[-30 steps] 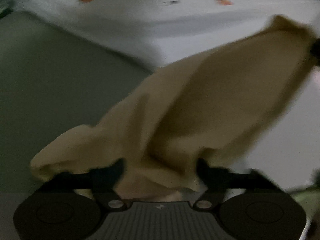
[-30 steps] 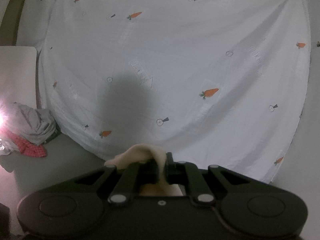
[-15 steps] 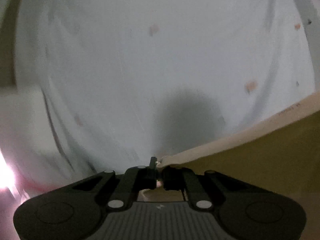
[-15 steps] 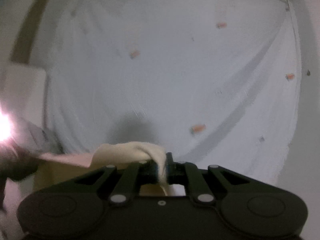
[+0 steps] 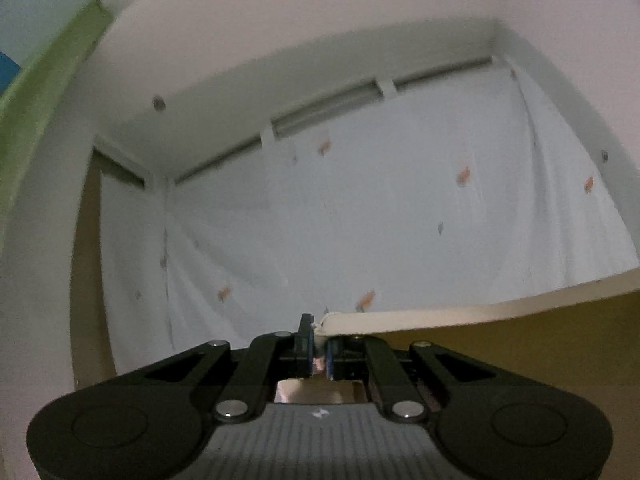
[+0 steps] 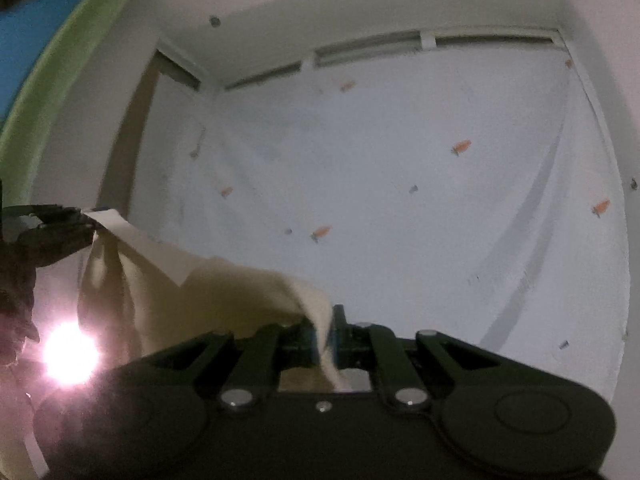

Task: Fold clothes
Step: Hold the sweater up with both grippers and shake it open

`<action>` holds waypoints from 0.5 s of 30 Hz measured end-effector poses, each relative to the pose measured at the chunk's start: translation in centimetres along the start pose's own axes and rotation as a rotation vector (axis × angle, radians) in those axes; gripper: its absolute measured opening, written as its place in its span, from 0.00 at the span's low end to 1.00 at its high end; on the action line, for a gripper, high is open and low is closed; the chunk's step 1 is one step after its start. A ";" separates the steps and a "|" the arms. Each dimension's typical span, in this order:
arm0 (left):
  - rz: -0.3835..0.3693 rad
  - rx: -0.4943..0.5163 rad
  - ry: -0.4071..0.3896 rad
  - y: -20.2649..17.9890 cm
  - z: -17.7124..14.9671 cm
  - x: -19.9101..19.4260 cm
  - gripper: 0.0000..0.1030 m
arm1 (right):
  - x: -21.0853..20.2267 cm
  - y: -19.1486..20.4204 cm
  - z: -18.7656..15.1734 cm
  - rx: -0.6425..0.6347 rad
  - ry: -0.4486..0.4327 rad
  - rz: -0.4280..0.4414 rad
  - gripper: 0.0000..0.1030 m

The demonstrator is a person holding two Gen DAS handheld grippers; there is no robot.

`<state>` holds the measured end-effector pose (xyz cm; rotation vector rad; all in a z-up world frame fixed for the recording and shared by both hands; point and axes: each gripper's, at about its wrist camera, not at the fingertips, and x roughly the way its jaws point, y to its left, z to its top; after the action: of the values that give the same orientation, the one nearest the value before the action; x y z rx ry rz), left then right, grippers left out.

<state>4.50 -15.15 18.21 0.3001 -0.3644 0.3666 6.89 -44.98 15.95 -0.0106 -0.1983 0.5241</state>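
Hung in the air as a beige garment, stretched between both grippers. Was pinched at one edge by the left gripper, fingers nearly together on the cloth. Was clamped likewise at the other edge by the right gripper. Faced a white carrot-print sheet behind, bright lamp low beside.

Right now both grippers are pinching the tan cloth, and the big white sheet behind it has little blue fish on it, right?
Not quite. The white sheet has little orange carrots, not blue fish; the right wrist view shows them. The rest holds: the left gripper and the right gripper both pinch the tan cloth.
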 end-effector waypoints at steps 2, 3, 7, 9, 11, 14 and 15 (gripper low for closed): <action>-0.014 -0.003 -0.024 0.6 1.1 -0.4 0.07 | -0.6 -0.3 0.8 0.052 -0.027 0.032 0.07; -0.017 -0.001 -0.034 0.8 1.6 -0.4 0.07 | -0.7 -0.6 1.2 0.088 -0.040 0.055 0.07; -0.034 -0.004 0.030 1.1 0.3 0.6 0.09 | 1.0 -1.1 -0.2 0.129 0.025 0.052 0.07; -0.064 -0.017 0.202 0.3 -3.2 2.8 0.07 | 3.1 -1.3 -2.3 0.127 0.142 0.012 0.06; -0.140 -0.018 0.414 -0.7 -6.8 4.6 0.07 | 4.4 -1.8 -4.3 0.221 0.237 0.017 0.06; -0.163 -0.037 0.588 -1.2 -10.6 6.5 0.07 | 6.6 -2.7 -7.3 0.342 0.375 -0.010 0.06; -0.171 -0.049 0.626 -1.4 -11.7 7.3 0.07 | 7.6 -3.3 -8.5 0.359 0.421 -0.052 0.06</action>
<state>14.84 -10.17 10.34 0.1540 0.2657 0.2657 16.59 -43.72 9.24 0.2320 0.3077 0.4889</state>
